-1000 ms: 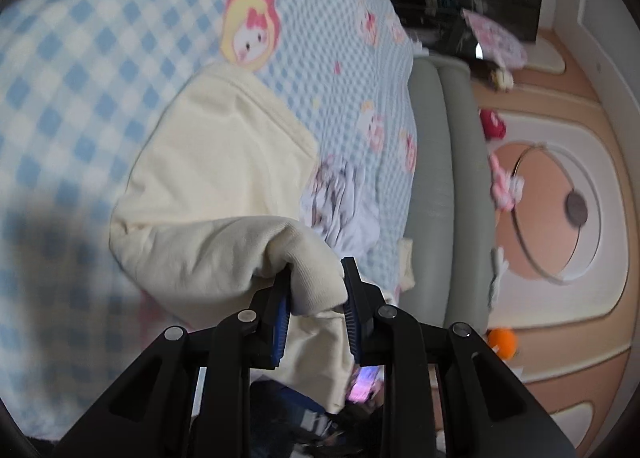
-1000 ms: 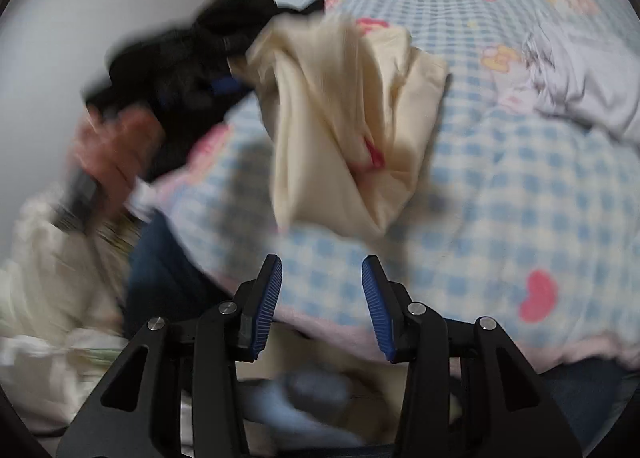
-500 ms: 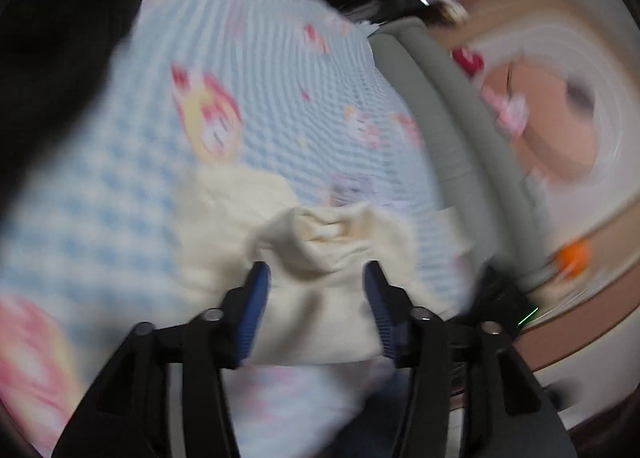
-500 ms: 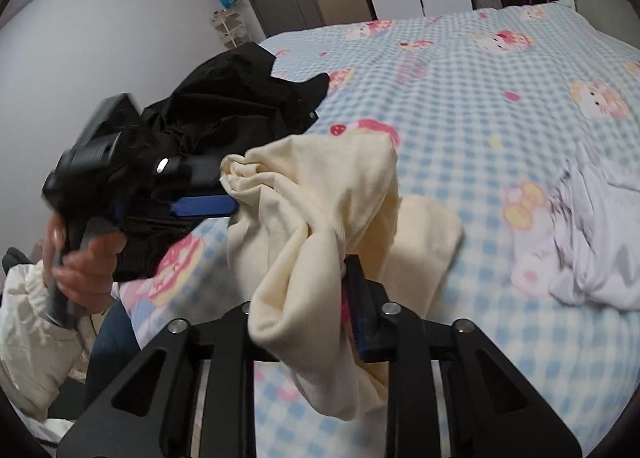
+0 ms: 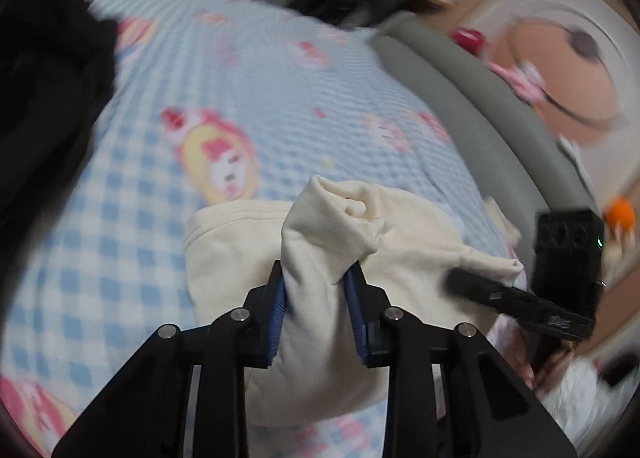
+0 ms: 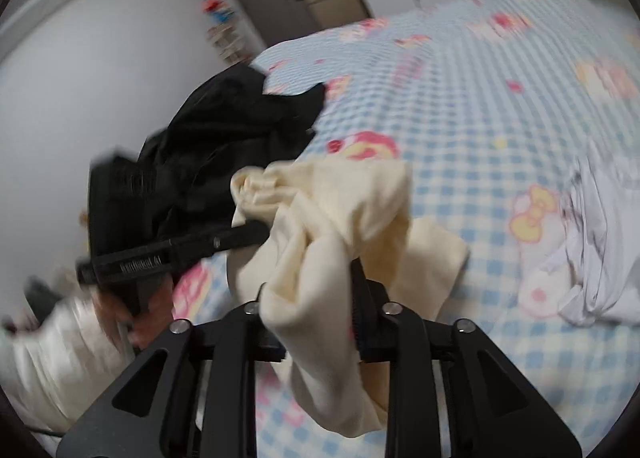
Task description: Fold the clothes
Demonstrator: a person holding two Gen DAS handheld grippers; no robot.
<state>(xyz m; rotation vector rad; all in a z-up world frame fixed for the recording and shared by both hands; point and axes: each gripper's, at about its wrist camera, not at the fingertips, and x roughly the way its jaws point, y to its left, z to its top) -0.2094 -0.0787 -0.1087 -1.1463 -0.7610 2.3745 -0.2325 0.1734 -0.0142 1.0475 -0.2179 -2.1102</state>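
Pinching the cream garment (image 5: 332, 226) in both my left gripper (image 5: 318, 290) and right gripper (image 6: 316, 298), black clothes (image 6: 236, 130) at ten o'clock on the bed (image 6: 460, 106).

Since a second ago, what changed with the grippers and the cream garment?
The right gripper, open and empty a second ago, closed on a bunch of the cream cotton garment. The left gripper kept its grip and lifted its end, so both now hold it above the blue checked bedsheet. The black garment and white garment stayed put.
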